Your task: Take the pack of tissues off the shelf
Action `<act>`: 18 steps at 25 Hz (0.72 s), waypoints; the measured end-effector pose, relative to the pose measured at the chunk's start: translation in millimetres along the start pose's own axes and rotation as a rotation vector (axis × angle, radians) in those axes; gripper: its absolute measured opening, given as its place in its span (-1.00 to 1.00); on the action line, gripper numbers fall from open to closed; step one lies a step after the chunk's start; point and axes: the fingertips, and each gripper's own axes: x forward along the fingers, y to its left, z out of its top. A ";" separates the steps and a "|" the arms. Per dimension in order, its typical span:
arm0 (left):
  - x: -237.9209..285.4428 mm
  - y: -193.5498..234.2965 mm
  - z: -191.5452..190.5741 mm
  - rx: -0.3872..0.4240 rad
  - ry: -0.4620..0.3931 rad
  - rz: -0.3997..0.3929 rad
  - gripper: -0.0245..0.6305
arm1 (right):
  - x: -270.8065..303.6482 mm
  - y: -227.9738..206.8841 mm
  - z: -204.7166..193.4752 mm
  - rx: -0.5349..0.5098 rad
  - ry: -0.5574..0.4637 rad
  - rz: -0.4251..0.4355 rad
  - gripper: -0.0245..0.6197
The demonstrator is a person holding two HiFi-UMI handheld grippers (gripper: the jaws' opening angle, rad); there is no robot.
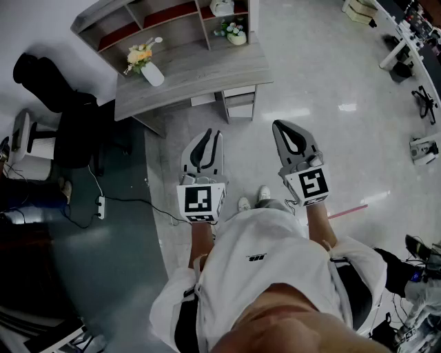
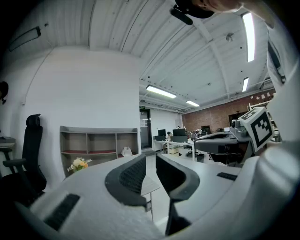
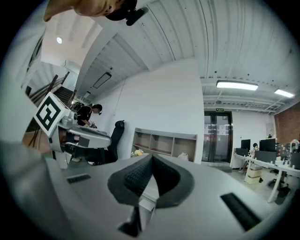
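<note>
Far ahead of left claw (image 1: 212,135), tissue pack (image 1: 222,7) on shelf (image 1: 103,12)

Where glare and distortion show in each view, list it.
Head view: bright glare patches on the glossy floor. Left gripper view: fisheye curves the ceiling, the light strip is blown out. Right gripper view: same fisheye, black corners.
</note>
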 end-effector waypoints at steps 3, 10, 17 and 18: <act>-5.3 1.6 1.0 0.003 -0.012 -0.001 -0.69 | -1.1 6.5 1.1 -0.004 -0.006 0.000 -0.85; -11.9 7.1 -7.3 0.000 -0.007 -0.021 -0.69 | -1.5 18.9 -4.4 0.017 -0.002 -0.022 -0.84; 10.3 7.3 -8.3 -0.001 -0.004 -0.041 -0.69 | 9.1 7.1 -11.2 0.007 0.021 -0.032 -0.84; 15.3 7.8 -7.9 0.000 -0.004 -0.041 -0.69 | 12.1 3.6 -11.1 0.005 0.020 -0.031 -0.84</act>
